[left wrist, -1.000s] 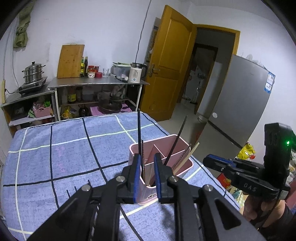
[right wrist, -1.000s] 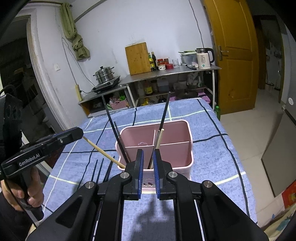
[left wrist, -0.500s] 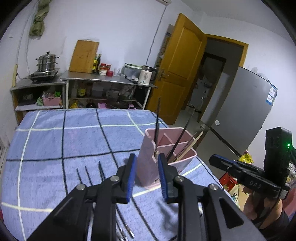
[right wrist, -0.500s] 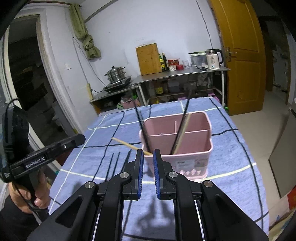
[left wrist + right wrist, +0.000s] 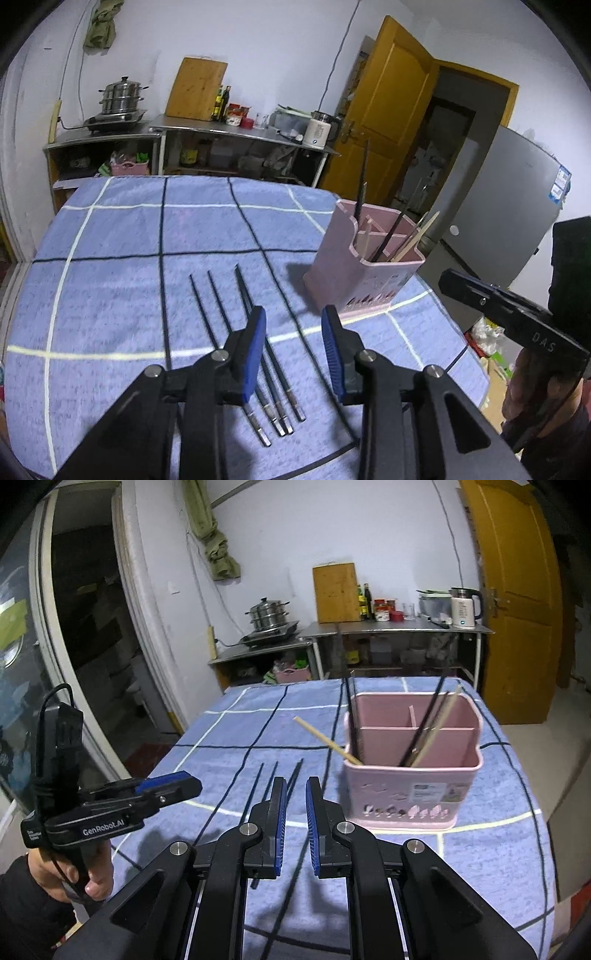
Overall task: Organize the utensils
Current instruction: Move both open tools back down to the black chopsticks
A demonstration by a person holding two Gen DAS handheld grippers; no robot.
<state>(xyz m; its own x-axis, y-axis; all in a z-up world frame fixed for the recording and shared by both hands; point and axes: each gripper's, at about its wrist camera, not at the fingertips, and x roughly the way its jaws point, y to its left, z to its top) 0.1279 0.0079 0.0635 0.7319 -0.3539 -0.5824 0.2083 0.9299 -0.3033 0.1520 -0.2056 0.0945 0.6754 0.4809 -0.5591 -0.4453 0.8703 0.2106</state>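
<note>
We see the pink caddy [image 5: 412, 775] holding black and wooden chopsticks [image 5: 430, 727]. Only the left wrist view shows the fridge [image 5: 491, 218] at 3 o'clock. Left gripper [image 5: 293, 345] jaws have just been opening, empty; right gripper [image 5: 295, 823] jaws nearly closed, empty.

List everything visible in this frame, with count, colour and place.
chopsticks on cloth: four, black, lying left of holder
holder: one, pink, on cloth
chopsticks in holder: about three black, two wooden, leaning
tablecloth: one, blue checked, over table
cutting board: one, wooden, on shelf against wall
kettle: one, white, on shelf
steamer pot: one, steel, on burner
door: one, yellow, open
fridge: one, grey, right
left gripper: black, blue pads, open, empty
right gripper: shut, empty
</note>
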